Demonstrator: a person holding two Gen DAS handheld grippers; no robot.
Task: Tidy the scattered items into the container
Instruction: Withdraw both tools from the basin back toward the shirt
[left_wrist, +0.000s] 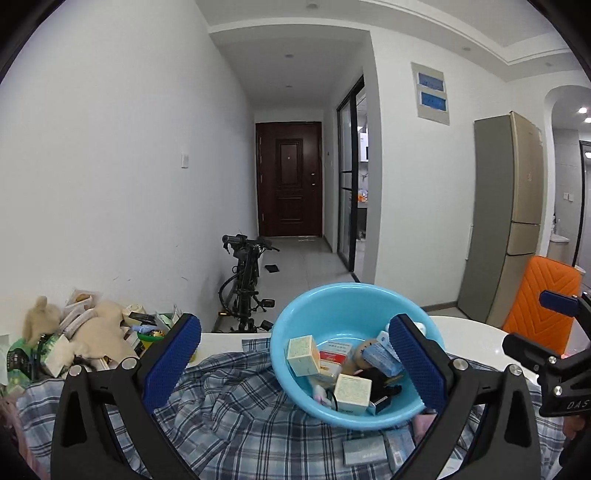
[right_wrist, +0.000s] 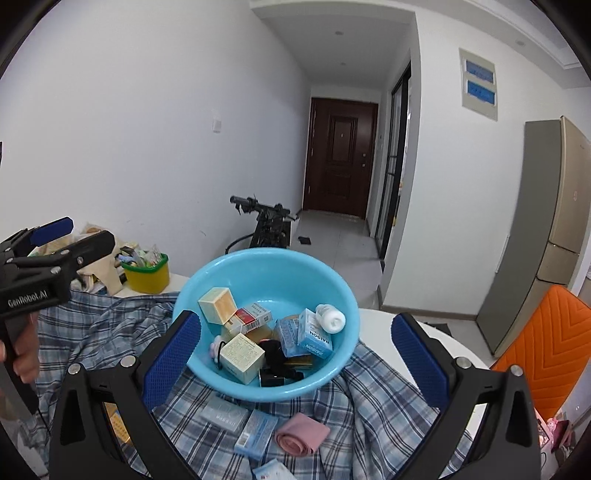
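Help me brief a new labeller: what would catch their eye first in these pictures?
The light blue basin at centre, sitting on a rumpled plaid cloth and already heaped with small boxes. Just in front of it on the cloth lie a rolled pink item and a few flat packets. Both grippers hover empty, jaws wide.

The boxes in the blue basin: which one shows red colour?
The flat red-and-white box between the two cream cubes; the others are cream or light blue.

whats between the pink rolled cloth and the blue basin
Only bare plaid cloth separates the pink rolled cloth from the light blue plastic basin, seen in the right wrist view.
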